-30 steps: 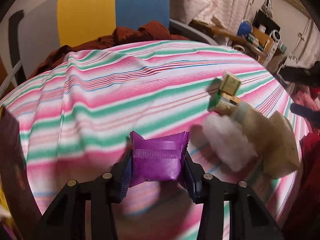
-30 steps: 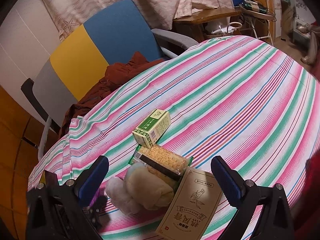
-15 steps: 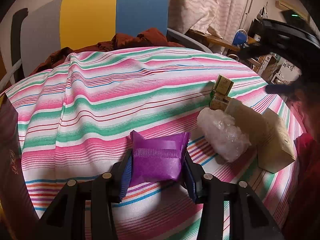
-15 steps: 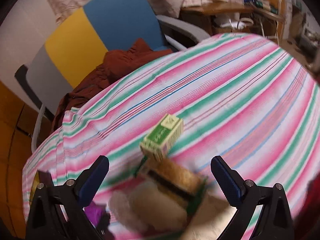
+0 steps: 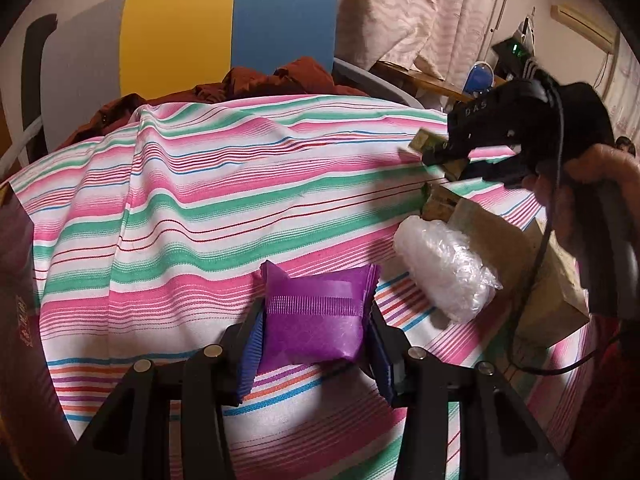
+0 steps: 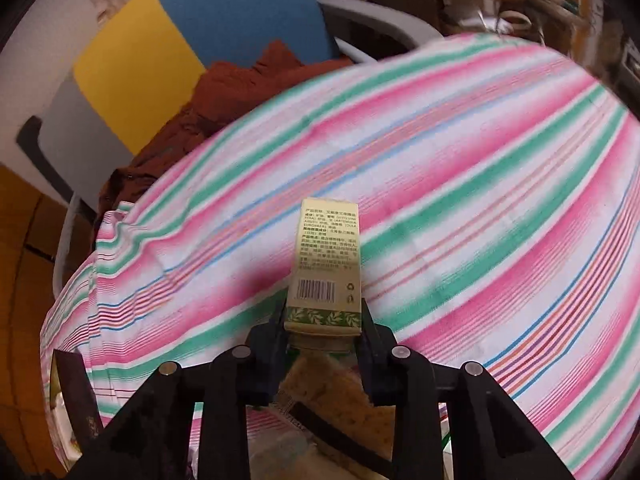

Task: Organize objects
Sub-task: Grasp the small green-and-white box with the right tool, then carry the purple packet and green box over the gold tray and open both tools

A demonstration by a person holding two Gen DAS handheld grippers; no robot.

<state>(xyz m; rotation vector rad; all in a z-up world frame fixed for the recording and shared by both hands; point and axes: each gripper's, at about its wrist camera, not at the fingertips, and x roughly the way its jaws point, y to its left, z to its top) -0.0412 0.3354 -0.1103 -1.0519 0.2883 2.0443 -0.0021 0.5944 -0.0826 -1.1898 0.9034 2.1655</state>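
Note:
My left gripper [image 5: 316,344] is shut on a purple foil packet [image 5: 314,312], held low over the striped tablecloth [image 5: 200,208]. In the right wrist view, my right gripper [image 6: 322,332] is shut on the bottom end of a small gold and green box [image 6: 326,264], which points away from me above the cloth. The left wrist view shows that same right gripper [image 5: 444,152] at the far right, held by a hand [image 5: 600,184], with the box [image 5: 424,142] sticking out of it.
A clear bubble-wrap bundle [image 5: 444,268] and a brown carton [image 5: 560,292] lie at the table's right. A cracker packet [image 6: 332,388] sits under the right gripper. Behind the table stands a blue and yellow chair [image 5: 224,28] with a rust-red garment [image 5: 256,80].
My right gripper, wide open above the pile before, has shut on the gold-green box and raised it off the cloth. The left gripper still holds the purple packet and has shifted slightly.

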